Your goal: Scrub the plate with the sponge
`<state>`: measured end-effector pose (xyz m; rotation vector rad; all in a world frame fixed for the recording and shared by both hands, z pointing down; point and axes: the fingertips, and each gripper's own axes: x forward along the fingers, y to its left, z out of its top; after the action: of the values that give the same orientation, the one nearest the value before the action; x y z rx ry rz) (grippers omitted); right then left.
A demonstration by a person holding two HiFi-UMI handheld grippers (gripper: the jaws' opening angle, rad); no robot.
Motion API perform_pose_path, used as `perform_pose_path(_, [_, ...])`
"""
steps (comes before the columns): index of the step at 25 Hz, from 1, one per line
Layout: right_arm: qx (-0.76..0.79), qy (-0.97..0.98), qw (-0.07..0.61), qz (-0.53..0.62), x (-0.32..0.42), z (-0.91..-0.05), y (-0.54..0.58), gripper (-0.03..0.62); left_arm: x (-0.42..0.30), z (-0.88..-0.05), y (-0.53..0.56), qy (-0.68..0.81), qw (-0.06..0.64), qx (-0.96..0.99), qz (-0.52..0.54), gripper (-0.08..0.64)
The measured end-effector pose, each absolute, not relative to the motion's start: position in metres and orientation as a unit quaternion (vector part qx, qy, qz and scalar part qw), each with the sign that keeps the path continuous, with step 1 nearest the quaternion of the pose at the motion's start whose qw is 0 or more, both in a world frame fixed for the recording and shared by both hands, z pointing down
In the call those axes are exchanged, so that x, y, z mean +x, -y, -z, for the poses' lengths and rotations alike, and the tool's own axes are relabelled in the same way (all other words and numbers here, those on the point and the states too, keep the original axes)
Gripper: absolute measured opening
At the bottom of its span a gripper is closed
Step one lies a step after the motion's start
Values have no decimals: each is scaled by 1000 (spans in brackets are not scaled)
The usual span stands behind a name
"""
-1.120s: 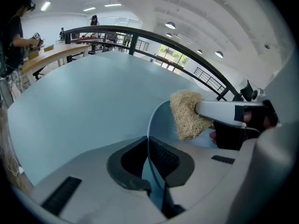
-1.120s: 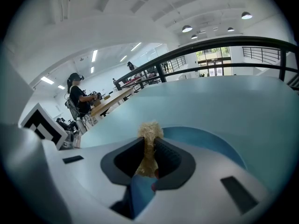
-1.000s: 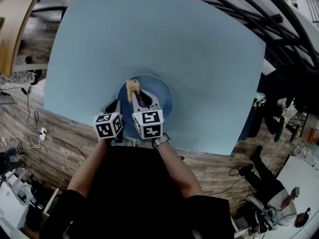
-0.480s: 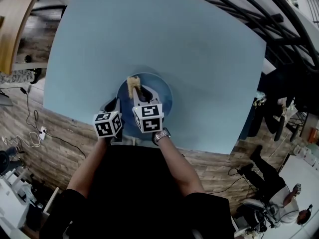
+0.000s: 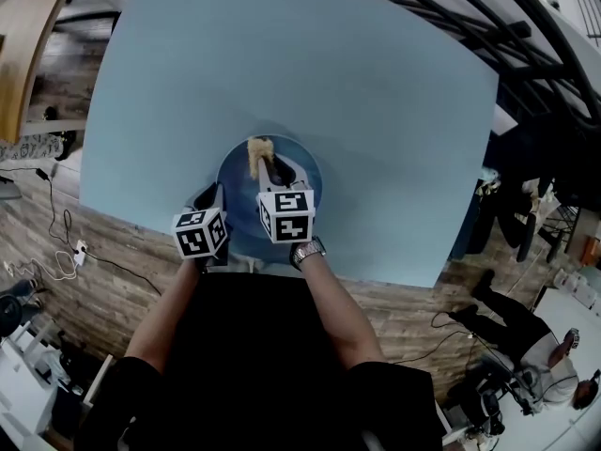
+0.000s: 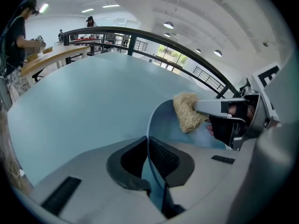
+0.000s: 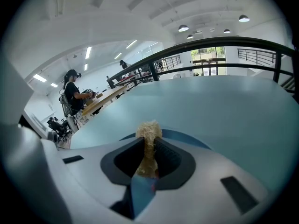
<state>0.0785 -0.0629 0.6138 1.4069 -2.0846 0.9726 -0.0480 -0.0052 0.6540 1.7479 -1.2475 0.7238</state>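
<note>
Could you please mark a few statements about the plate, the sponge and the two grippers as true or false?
1. The left gripper is clamped on the rim of the plate. True.
2. The right gripper is empty. False: it is shut on the sponge.
3. The sponge is bright green. False: it is pale tan and fibrous.
4. In the head view the sponge sits over the plate, not out on the bare table. True.
5. The plate is white. False: it is blue, darker than the table.
</note>
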Motion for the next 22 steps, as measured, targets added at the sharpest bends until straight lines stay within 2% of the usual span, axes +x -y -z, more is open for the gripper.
perform_pose_path(22, [558, 716, 216, -361, 132, -613, 56, 69, -48, -654, 6, 497, 423, 701, -288, 6])
